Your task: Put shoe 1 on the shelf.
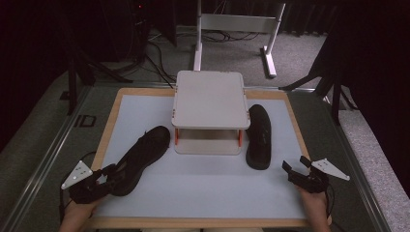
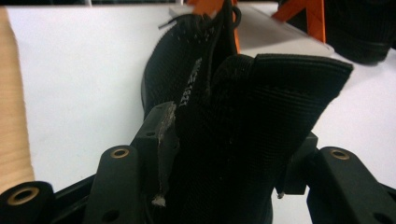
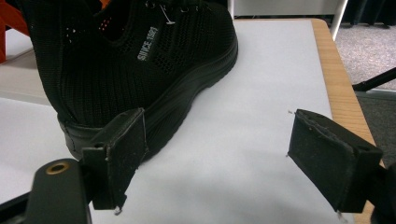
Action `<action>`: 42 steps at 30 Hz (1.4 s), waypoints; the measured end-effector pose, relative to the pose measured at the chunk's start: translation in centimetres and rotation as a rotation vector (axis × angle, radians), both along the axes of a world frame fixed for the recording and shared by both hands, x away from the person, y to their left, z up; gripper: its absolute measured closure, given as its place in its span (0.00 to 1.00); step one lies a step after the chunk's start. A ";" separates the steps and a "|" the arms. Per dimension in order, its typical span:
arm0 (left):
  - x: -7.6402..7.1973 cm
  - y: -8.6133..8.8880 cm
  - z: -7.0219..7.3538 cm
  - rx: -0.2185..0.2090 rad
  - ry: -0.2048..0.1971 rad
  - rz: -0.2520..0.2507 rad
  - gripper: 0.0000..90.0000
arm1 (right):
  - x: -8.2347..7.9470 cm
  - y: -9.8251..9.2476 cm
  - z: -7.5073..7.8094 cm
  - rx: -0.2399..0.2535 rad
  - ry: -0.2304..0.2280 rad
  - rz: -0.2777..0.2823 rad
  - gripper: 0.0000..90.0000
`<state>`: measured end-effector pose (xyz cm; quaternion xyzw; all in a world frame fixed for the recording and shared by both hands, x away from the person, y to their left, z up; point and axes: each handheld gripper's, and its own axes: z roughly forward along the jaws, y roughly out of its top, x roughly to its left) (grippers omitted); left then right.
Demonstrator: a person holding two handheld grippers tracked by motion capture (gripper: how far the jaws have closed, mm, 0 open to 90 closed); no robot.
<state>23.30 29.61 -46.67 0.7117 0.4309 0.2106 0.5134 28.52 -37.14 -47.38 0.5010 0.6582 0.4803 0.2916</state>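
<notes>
The room is dark, with grey carpet [image 1: 300,46] beyond the worktop, a white metal frame [image 1: 237,24] standing on it and black cables [image 1: 159,53] trailing across the floor. The worktop [image 1: 203,191] is a pale grey-white sheet with a light wooden border, and dark matting flanks it on both sides. At its far middle stands a small white two-level rack [image 1: 209,99] on orange posts.

Two black knit shoes lie on the sheet. The left shoe [image 1: 140,159] lies slanted, its toe near the rack's left front corner and its heel towards the person. The right shoe [image 1: 258,137] lies just beside the rack's right edge, toe pointing away.

The left tongs [image 1: 109,175] are at the left shoe's heel: in the left gripper view the heel collar [image 2: 261,107] sits between the jaws, which are about half closed with both pads against the fabric. The right tongs [image 1: 296,166] stand wide and hold nothing, near the heel of the right shoe but apart from it.
</notes>
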 end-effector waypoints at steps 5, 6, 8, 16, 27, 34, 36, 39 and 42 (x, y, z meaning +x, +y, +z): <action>-0.1 0.1 -0.9 -0.045 -0.048 0.009 0.53 | 0.0 0.0 0.0 -0.002 -0.006 0.000 0.20; -0.1 -0.1 -1.4 -0.053 -0.077 0.020 0.53 | 0.0 0.1 0.0 -0.002 -0.010 -0.001 0.20; -0.2 -0.3 -1.7 -0.059 -0.094 0.030 0.53 | -0.1 0.2 -0.1 -0.017 -0.030 -0.010 0.18; -0.6 -1.0 -2.3 -0.019 -0.146 0.080 0.54 | -0.3 0.8 -0.3 -0.073 -0.061 -0.007 0.14; -1.2 -2.1 -1.9 -0.002 -0.185 0.114 0.91 | -0.2 0.6 -0.3 -0.053 -0.058 -0.013 0.14; -2.8 -3.2 -0.6 -0.045 -0.214 0.132 0.93 | -0.3 0.1 -0.2 -0.015 -0.084 -0.095 0.13; -3.7 -4.0 -0.2 -0.031 -0.232 0.162 0.93 | -0.3 0.0 -0.2 -0.006 -0.086 -0.097 0.13; -4.9 -5.0 0.4 -0.022 -0.254 0.177 0.93 | -0.4 -0.1 -0.2 0.004 -0.087 -0.099 0.13; -6.0 -5.9 1.0 -0.044 -0.264 0.151 0.93 | -0.3 0.0 -0.3 -0.010 -0.082 -0.096 0.13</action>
